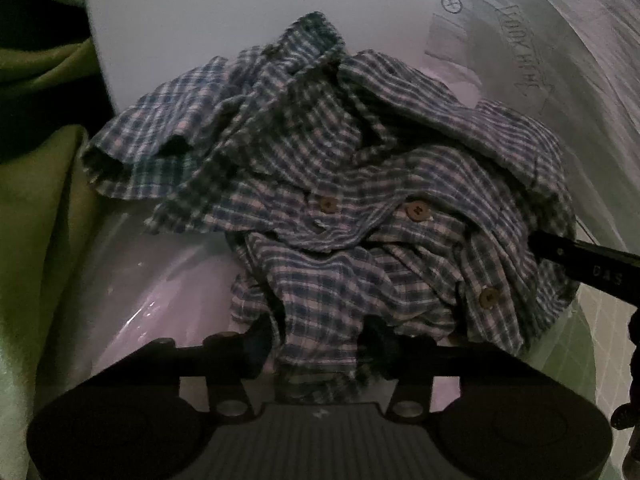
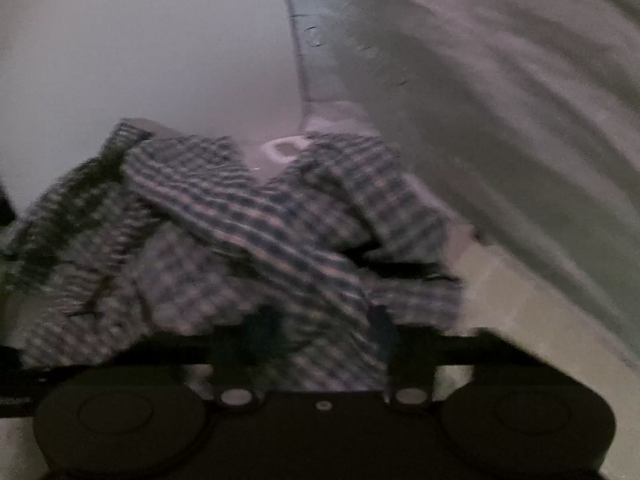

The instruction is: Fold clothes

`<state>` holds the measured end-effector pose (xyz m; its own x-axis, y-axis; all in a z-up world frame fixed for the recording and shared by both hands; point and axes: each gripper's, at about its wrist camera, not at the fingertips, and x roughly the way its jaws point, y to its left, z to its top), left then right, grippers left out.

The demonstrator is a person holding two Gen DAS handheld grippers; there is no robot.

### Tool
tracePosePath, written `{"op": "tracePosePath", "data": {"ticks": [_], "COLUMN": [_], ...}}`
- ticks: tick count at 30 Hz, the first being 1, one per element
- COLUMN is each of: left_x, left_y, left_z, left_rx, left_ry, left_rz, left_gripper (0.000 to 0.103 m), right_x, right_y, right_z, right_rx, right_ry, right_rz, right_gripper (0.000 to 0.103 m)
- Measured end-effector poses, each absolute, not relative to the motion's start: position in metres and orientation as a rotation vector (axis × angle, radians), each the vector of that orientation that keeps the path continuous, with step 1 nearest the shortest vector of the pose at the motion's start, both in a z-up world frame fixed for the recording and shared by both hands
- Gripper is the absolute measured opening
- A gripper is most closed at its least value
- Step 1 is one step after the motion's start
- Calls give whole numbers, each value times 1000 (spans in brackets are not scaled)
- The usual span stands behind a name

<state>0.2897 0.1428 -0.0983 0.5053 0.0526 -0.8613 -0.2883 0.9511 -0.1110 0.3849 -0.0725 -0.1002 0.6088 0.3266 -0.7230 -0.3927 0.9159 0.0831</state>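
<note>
a crumpled blue-and-white checked button-up shirt [image 1: 332, 216] lies heaped in a pale, glossy plastic tub [image 1: 132, 292], with a green cloth [image 1: 44, 200] draped just beside the tub's left rim. the left gripper [image 1: 320, 344] has a fold of the shirt's near edge between its fingers and looks to be pinching it; the right gripper [image 2: 320, 332] is likewise bunched into the cloth at the heap's right side, though that view is blurred — the bite cannot be confirmed. the risk, as judged here: each may hold several layers or only a thin edge, so lifting could drag the shirt up as a tangled wad, or a fold could slip free.
</note>
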Motion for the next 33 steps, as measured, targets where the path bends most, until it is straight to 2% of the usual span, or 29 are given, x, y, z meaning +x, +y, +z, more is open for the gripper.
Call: {"op": "tracePosePath", "data": {"ticks": [1,6,12,16,20,23,28,32,33], "left_x": [288,272,234,201,169,144,112,87,82], "left_y": [141,132,110,83,48,14,-39,-70,-78], "left_z": [-98,-92,-82,-77,-71,-63,-53,-47,-45], "left_rx": [-249,-242,-227,-197,-156,-108,-57,-35,-33], "left_ry": [1023,1020,1025,1042,1057,1060,1065,1056,1056], "left_rz": [207,163,64,-19,-107,-182,-258,-291,-294], "left_gripper": [50,50,50,50,50,51,51,51,51], "right_x": [380,340,244,154,63,-4,-86,-116,-121], "right_y": [-72,-90,-162,-230,-298,-339,-375,-394,-401], "right_z": [-100,-88,-74,-78,-86,-87,-73,-61,-59], "right_rx": [-102,-141,-151,-195,-124,-13,119,206,235], "right_ry": [801,717,664,689,780,826,823,775,763], "right_rz": [398,339,118,-168,-414,-510,-555,-573,-584], "right_gripper": [7,4,4,4,4,7,32,42,47]}}
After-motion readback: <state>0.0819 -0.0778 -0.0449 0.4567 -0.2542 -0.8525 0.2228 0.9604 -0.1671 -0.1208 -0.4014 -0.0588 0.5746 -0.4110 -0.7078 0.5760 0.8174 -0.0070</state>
